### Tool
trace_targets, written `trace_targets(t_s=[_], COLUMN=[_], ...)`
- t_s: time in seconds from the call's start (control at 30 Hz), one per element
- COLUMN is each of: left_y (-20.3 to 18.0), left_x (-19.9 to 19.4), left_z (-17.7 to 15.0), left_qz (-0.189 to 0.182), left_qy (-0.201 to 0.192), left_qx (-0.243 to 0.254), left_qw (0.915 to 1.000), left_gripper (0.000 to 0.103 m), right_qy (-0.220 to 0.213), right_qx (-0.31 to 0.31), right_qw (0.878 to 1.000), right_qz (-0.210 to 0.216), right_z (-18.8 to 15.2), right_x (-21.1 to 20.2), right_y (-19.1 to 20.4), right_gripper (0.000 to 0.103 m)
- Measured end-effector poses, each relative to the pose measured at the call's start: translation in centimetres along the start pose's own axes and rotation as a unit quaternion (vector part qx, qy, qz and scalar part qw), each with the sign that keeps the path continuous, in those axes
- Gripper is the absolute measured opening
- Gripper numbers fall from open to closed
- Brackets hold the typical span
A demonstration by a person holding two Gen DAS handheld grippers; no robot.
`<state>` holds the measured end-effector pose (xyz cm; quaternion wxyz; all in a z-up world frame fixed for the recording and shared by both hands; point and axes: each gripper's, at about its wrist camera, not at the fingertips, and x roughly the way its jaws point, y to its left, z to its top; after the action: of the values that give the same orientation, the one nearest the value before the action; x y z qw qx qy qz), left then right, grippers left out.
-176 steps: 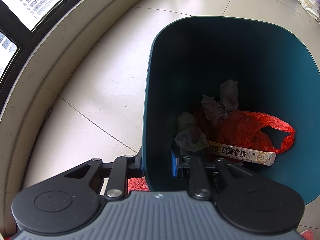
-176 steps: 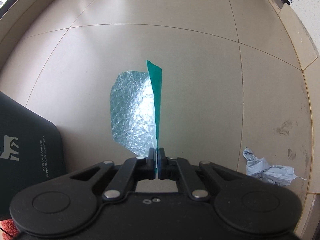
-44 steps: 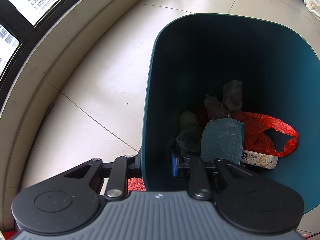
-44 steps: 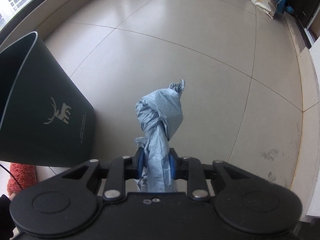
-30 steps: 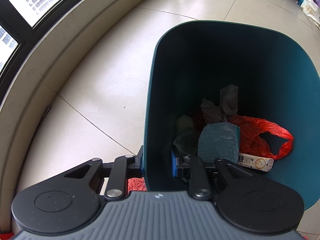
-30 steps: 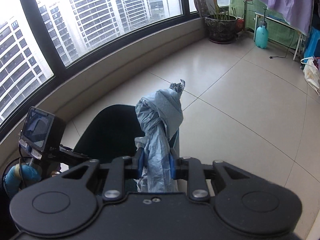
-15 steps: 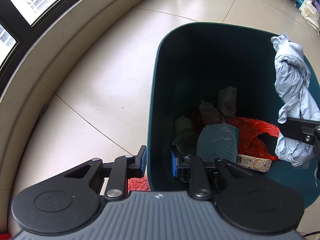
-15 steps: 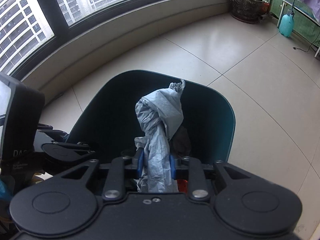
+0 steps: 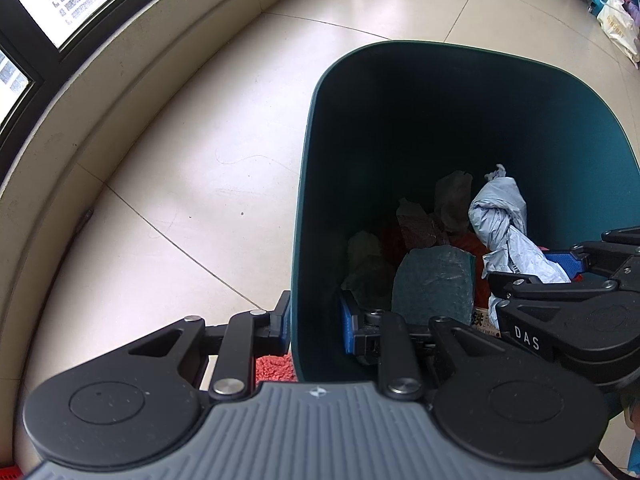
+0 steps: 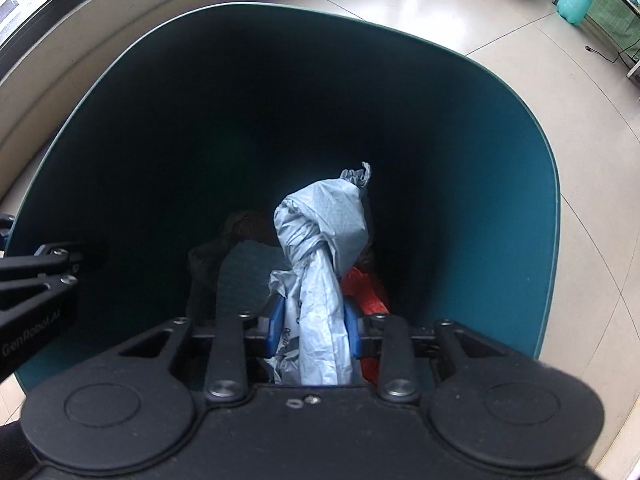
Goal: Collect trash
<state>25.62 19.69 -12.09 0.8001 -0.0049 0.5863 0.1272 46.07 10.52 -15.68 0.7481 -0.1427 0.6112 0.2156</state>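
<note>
Right tongs (image 10: 313, 330) pinch the knotted grey plastic bag (image 10: 320, 248) mid-body, inside the bin (image 9: 400, 92) mouth. Left tongs (image 9: 314, 318) clamp the bin's near wall. Bag looks light, limp, crinkly and likely slick; grip below the knot.

Bin (image 9: 304, 216): smooth matt teal plastic. Bag (image 10: 320, 280): crinkled pale blue-grey plastic film, knotted. Mailer (image 9: 434, 284) at lower centre of the bin: teal bubble-textured plastic. Floor (image 9: 180, 152): glossy beige tile. Right gripper (image 10: 314, 326): matt black plastic, blue pads (image 10: 276, 322), metal pins.
</note>
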Motion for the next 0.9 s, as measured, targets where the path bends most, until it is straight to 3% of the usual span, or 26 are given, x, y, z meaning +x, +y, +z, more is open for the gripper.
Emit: trace_targets(t_s=[0.17, 0.5, 0.9], left_y=[0.1, 0.3, 1.5], left_x=[0.0, -0.7, -3.7], left_z=[0.1, -0.2, -1.3], left_qz=[-0.002, -0.01, -0.01], left_qy=[0.0, -0.008, -0.041], left_qx=[0.0, 0.005, 0.016], left_qw=[1.0, 0.9999, 0.999], left_gripper=[0.023, 0.023, 0.023], right_qy=[-0.014, -0.078, -0.131], right_qx=[0.007, 0.025, 0.06], right_qw=[1.0, 0.995, 0.987], right_qz=[0.014, 0.065, 0.075], right_z=[0.0, -3.3, -5.4], right_x=[-0.7, -5.8, -10.0], right_y=[-0.6, -1.8, -1.7], right_gripper=[0.045, 0.049, 0.053])
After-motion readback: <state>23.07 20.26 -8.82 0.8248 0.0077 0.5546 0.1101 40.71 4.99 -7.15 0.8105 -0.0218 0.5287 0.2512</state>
